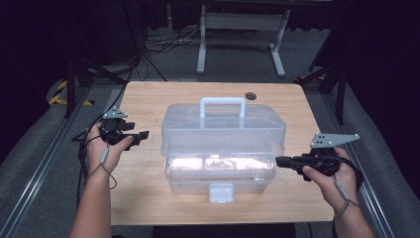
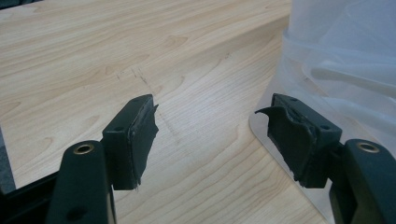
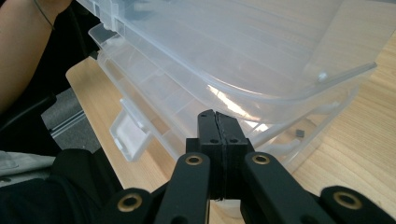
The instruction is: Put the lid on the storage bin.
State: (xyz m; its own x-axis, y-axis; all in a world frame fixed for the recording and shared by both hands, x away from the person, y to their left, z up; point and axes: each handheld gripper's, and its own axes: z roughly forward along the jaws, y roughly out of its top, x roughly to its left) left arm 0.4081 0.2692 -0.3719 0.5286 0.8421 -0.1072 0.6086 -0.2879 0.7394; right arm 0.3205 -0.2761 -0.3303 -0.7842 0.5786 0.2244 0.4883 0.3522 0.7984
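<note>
So we've got 1 clear plastic toolbox-style storage box [image 1: 223, 144] sitting in the middle of 1 light wood-grain table [image 1: 148, 99], with 1 translucent white carry handle [image 1: 223, 105] standing up on top and 1 white front latch [image 1: 221, 193] hanging down at the near side. The lid section is lifted a bit, so we can see 1 inner tray [image 1: 220, 166] with small bits in it, too blurry to count.

There are 2 hand-held grippers. The left gripper [image 1: 141, 136] sits off to the left of the box, not touching it, and in the left gripper view its 2 black jaws are spread wide with nothing between them, only bare tabletop, and the box wall [image 2: 336, 60] just beside the right-hand jaw. The right gripper [image 1: 280, 161] is at the box's right end, level with the gap under the lid. In the right gripper view [image 3: 217, 122] its 2 jaws are pressed tight together, tip right at the box edge; we can't tell if it touches.
</note>
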